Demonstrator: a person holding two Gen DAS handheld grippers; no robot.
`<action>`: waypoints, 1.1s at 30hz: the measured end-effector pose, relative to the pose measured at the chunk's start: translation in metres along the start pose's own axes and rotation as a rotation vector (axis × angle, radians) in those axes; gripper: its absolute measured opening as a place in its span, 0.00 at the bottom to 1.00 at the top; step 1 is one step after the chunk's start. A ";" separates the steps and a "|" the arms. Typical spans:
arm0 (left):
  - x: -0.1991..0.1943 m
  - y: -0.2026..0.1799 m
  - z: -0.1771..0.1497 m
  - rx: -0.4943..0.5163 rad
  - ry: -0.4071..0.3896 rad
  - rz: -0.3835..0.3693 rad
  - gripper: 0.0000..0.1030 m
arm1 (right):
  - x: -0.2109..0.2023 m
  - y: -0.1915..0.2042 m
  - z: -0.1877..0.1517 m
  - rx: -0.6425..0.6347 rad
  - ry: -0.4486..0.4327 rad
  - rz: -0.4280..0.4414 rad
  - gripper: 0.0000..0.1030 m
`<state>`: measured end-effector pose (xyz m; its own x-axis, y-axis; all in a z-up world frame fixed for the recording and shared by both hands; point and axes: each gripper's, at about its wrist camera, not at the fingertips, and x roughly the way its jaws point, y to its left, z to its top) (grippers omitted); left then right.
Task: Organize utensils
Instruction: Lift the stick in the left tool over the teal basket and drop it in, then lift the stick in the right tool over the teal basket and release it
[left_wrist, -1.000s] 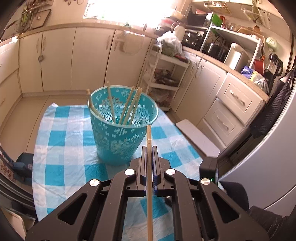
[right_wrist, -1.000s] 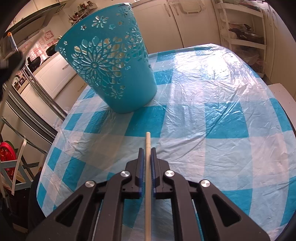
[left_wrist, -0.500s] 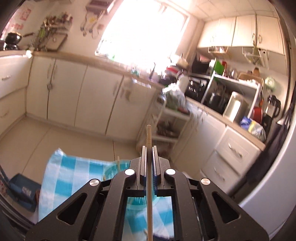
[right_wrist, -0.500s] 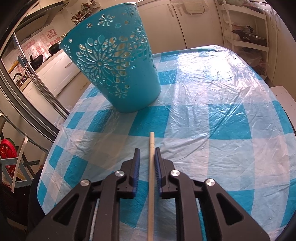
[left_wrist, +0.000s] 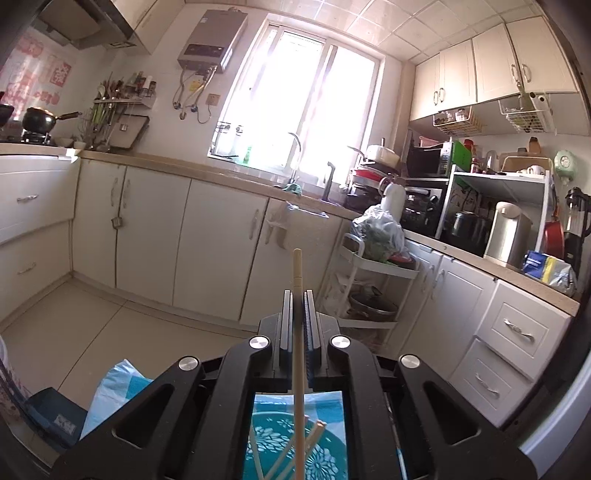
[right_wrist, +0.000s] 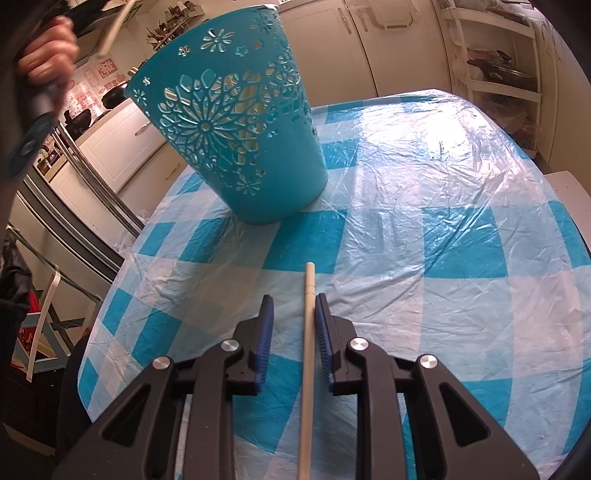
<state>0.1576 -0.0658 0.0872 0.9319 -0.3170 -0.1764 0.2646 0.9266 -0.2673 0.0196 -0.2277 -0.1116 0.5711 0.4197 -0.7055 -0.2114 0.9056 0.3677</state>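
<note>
We find the left gripper (left_wrist: 297, 295) clamped on a pale wooden chopstick (left_wrist: 297, 273), its long axis upright, directly above the teal perforated plastic basket (left_wrist: 295, 446), where other chopsticks (left_wrist: 314, 441) lean. The right gripper (right_wrist: 294, 301) is parted around a white chopstick (right_wrist: 307, 332) that touches only its right pad and runs along the fingers. The basket (right_wrist: 236, 125) stands toward the far left edge of the blue-checked tablecloth (right_wrist: 443, 240). We judge the left nearer. Only the left view shows the basket's contents; only the right shows its footing.
</note>
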 end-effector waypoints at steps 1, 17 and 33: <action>0.004 0.002 -0.002 -0.003 -0.003 0.009 0.05 | 0.000 0.000 0.000 0.000 0.000 0.000 0.24; 0.023 0.024 -0.040 -0.022 0.043 0.061 0.05 | 0.000 0.001 0.000 0.000 -0.001 0.000 0.24; -0.005 0.020 -0.080 0.097 0.245 0.118 0.40 | -0.001 0.004 -0.001 -0.017 -0.003 -0.020 0.24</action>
<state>0.1382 -0.0620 0.0072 0.8731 -0.2341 -0.4276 0.1913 0.9713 -0.1411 0.0170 -0.2245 -0.1101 0.5776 0.4009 -0.7111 -0.2133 0.9149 0.3426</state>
